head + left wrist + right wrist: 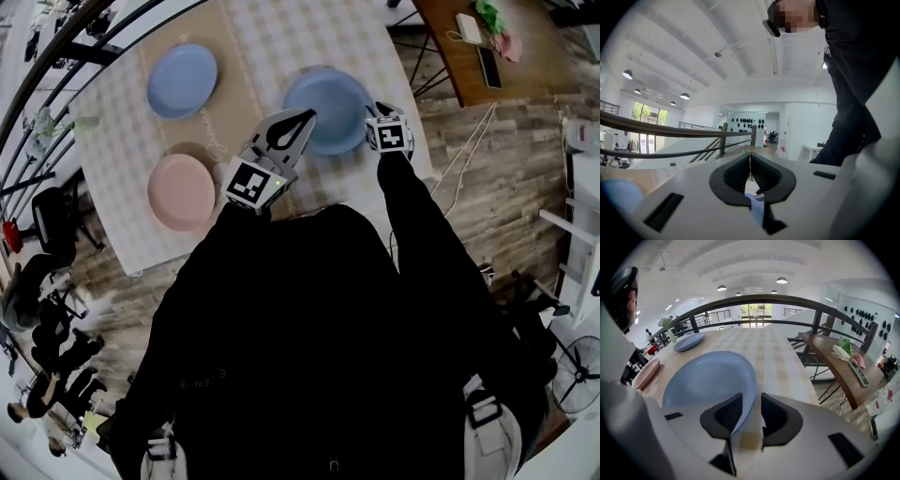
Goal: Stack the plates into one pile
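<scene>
Plainly, the right gripper's (pixel 751 398) jaws stood partly apart, with the near rim of the large blue plate (pixel 710 378) between them. The rim lay against the pad on the left of that frame and a gap showed before the other pad, so nothing was clamped. In the head view this gripper (pixel 378 110) sat at the right edge of the large blue plate (pixel 323 108), just above the frame's centre, with its marker cube below it.

The left gripper's (pixel 750 155) jaws were closed together, tips meeting, with nothing between them. Its camera looked upward at a white ceiling and a dark railing (pixel 670 131). In the head view its dark tips (pixel 307 116) pointed at the left edge of the large plate; whether they touched it could not be told.

The large plate rested on a checked tablecloth (pixel 281 37). A small blue plate (pixel 181 81) lay well apart from it at the upper left of the head view, and a pink plate (pixel 181 191) lay below that one, near the cloth's lower edge. In the right gripper view the small blue plate (pixel 688 341) showed at the far left and the pink plate (pixel 645 373) at the left edge. A wooden side table (pixel 459 66) stood at the upper right of the head view.
</scene>
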